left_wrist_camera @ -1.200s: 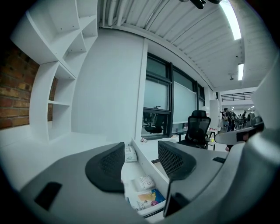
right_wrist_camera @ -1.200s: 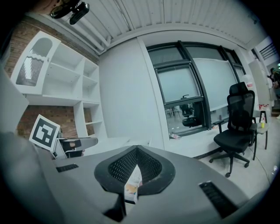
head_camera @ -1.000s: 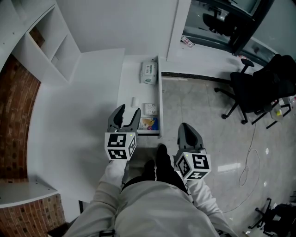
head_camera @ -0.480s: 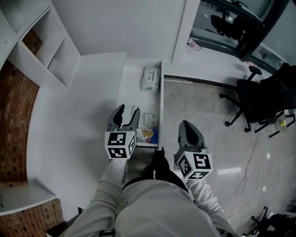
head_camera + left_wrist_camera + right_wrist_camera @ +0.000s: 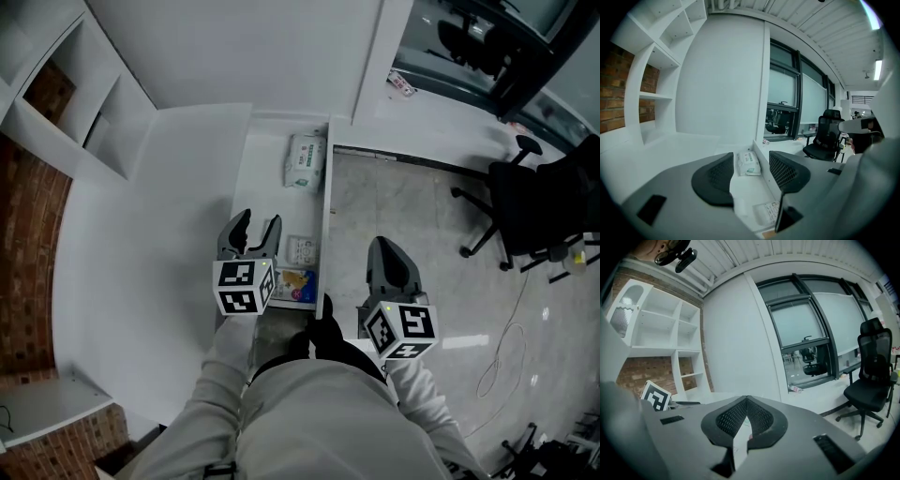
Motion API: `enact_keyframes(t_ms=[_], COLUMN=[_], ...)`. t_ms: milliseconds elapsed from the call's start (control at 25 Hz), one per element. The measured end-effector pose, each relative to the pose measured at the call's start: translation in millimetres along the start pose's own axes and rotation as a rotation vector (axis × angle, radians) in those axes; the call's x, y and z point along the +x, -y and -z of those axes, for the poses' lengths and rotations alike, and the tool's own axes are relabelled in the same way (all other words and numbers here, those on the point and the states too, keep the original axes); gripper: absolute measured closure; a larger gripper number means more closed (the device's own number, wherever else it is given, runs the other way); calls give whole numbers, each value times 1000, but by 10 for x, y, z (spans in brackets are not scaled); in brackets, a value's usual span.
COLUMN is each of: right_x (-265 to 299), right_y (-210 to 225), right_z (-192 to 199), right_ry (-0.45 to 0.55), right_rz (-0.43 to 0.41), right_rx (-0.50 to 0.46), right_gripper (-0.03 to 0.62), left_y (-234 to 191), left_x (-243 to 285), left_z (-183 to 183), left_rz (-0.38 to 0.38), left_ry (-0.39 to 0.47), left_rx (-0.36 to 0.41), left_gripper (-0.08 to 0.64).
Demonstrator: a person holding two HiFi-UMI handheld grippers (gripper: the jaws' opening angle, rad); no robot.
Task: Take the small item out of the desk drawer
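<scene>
**A:** What small things do we have in the drawer (image 5: 281,202)?

**B:** Two, at its near end. We see a small white packet (image 5: 301,249) with fine print on its face. Just nearer to us is a colourful packet (image 5: 295,284) in blue and yellow, partly hidden under our left gripper's cube. Both lie flat against the drawer's right wall. We cannot tell which one the task means. A pale green-and-white pack of wipes (image 5: 306,161) lies well apart from them at the far end.

**A:** And our grippers?

**B:** Our left gripper (image 5: 259,223) hangs over the drawer's near left side with its jaws spread wide and nothing between them. In its own view we look through the gap at the wipes, with the white packet low between the jaws. Our right gripper (image 5: 384,246) is off to the right of the drawer, over the floor (image 5: 412,206). Its jaws meet at the tips and we see nothing pinched there.

**A:** And the surroundings?

**B:** The drawer is pulled out from a plain white desk (image 5: 141,253). White shelves (image 5: 84,103) stand at the far left, with a brick wall (image 5: 28,225) beside them. The floor is grey and marbled. A black office chair (image 5: 544,197) stands to the right, and a dark-framed window (image 5: 469,37) runs along the far wall.
</scene>
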State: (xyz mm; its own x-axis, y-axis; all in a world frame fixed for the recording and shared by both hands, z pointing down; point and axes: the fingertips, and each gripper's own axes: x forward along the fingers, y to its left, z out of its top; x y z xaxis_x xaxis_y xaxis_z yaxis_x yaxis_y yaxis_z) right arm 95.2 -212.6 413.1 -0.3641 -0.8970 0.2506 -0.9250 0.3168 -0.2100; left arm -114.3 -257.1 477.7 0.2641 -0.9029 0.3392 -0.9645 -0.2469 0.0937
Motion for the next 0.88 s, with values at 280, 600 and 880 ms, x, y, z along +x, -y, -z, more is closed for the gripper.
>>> enact_keyframes(t_ms=[280,600,880], right_x=[198,338,338], right_y=[136,327,485], right_z=[-5,31,51], right_ry=[-23,-48,-55], right_rz=[-4,22,58], right_rx=[5,24,31], right_gripper=[565,565,565], left_y=[-74,-175,-268], left_x=[349,720,876], left_z=[310,910,1481], left_rz=[-5,-13,-31], left_ry=[-108,-287,-435], left_rx=[-19,0,12], left_gripper=[325,325,325])
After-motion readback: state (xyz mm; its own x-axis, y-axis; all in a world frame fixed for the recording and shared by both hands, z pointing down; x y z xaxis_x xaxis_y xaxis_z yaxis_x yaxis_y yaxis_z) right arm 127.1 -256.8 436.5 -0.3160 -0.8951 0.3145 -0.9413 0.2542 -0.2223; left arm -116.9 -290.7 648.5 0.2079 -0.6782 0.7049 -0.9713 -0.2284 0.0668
